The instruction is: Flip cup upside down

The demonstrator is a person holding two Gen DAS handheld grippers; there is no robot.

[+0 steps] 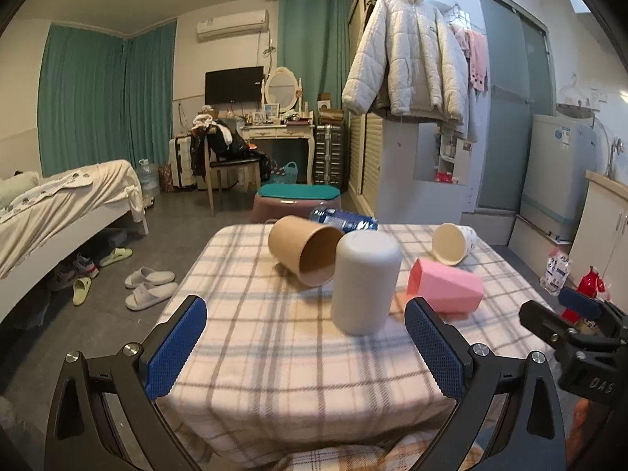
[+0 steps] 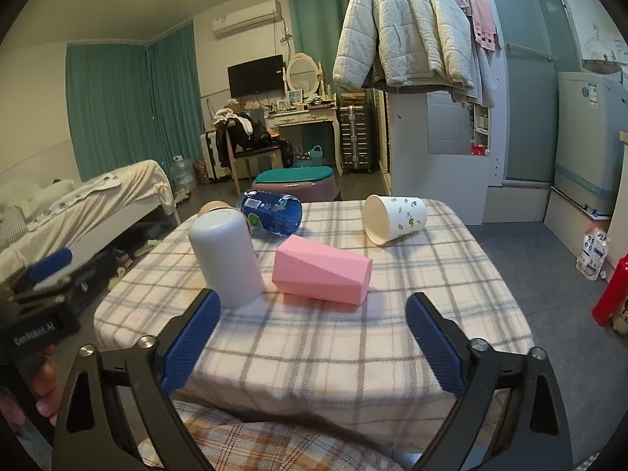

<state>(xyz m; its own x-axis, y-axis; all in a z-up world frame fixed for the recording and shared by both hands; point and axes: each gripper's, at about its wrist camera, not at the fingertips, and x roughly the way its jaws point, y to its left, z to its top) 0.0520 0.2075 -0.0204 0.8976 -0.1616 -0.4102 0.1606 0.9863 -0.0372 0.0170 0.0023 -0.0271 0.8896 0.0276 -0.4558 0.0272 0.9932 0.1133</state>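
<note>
A white cup [image 1: 365, 282] stands upside down on the checked tablecloth [image 1: 274, 333]; it also shows in the right wrist view [image 2: 227, 257]. A pink faceted cup [image 1: 445, 288] [image 2: 322, 272], a brown paper cup [image 1: 304, 251], a blue cup [image 2: 272, 212] and a white printed cup [image 2: 394, 218] lie on their sides. My left gripper [image 1: 306, 347] is open and empty, just short of the white cup. My right gripper [image 2: 314, 343] is open and empty, short of the pink cup.
The table's near edge lies under both grippers. Beyond the table stand a pink stool with a green cushion [image 1: 296, 198], a bed [image 1: 66, 204] at left and a washing machine [image 2: 588, 137] at right. A red bottle [image 2: 612, 290] stands on the floor at right.
</note>
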